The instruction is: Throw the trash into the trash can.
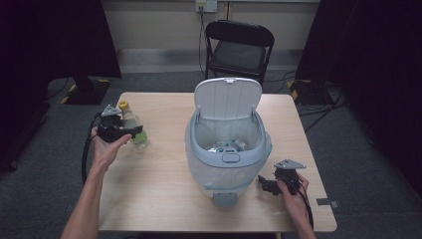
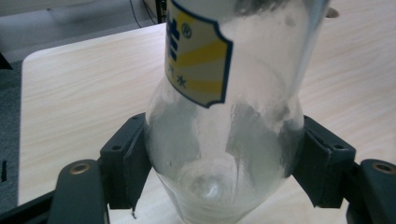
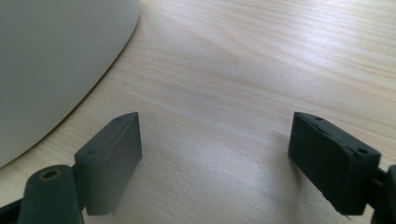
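The right claw [image 1: 268,186] rests wide and empty on the bench [image 1: 159,199], beside the bin [image 1: 226,149]. The left claw [image 1: 130,133] grips the upright bottle [image 1: 133,127] low on its body; the open bin lies to its right.

No legible text on bottle label [image 2: 198,56]

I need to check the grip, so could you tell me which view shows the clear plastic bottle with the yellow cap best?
The left gripper view: the clear plastic bottle sits between both jaws. The high view shows it small.
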